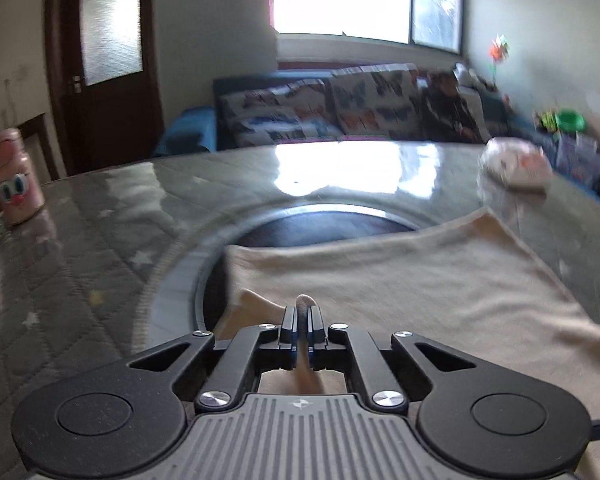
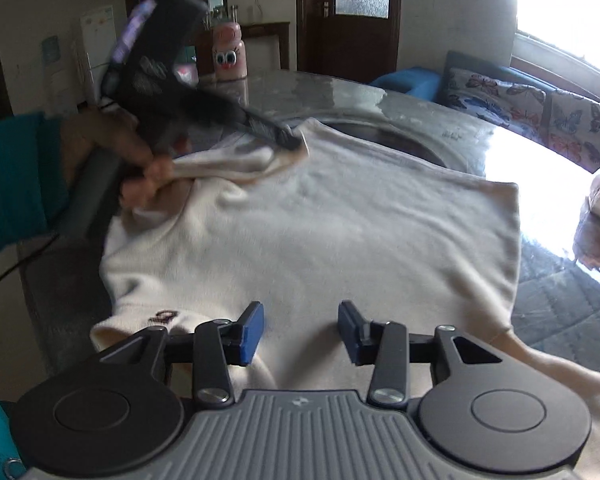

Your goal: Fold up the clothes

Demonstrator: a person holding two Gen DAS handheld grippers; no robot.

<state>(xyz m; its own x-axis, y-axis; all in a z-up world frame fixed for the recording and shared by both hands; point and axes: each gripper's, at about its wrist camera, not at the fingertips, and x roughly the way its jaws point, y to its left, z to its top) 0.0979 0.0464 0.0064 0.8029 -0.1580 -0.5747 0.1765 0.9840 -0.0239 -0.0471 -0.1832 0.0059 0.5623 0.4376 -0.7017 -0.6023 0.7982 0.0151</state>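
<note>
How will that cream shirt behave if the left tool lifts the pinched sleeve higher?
Probably floppy: the shirt bunches into soft folds where the left tool pinches it. Likely light, since one small pinch raises that part off the table. The rest may drag along, as the glossy top looks slippery and the right tool is open, pinning nothing.
</note>
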